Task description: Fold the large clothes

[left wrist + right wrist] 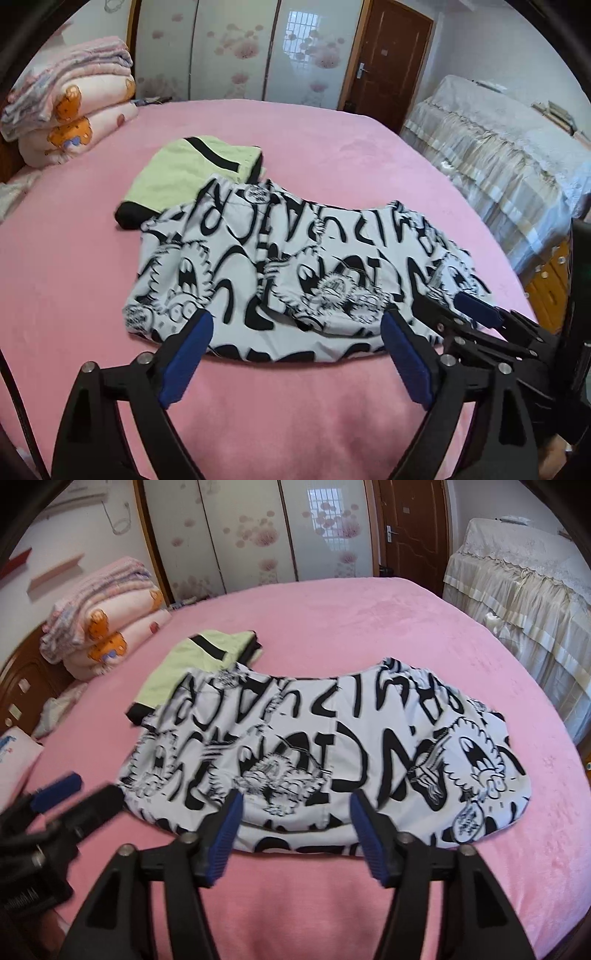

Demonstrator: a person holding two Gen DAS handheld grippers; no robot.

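Here the printed garment [295, 266], white with black cartoon lettering, lies folded on the pink bed [332, 413], its far left corner overlapping a folded green garment [184, 166]. The left hand-held gripper [295, 354] hangs above the near edge with its jaws spread wide and nothing between them; the right hand-held gripper [295, 834] hangs likewise over the same edge, jaws apart and empty, a little narrower than the left.

The fold looks loose. The near hem bulges in a curve and not a straight line, so the top layer could slide or spring open now that nothing pins it. A blue pad [186, 358] hanging low over the hem could snag the cloth and drag the fold askew if the hand swings across. And because the printed piece rests partly on the green one, any further pull on it may tug the finished green fold out of shape too.

The left view shows the other gripper [476, 314] reaching in over the right end of the garment, hiding that corner. The right view shows that end plainly, rounded and lying flat, along with a pillow [14, 760] and a wooden headboard [29, 675] at the left that the left view lacks. Both show the stacked quilts [74, 99].
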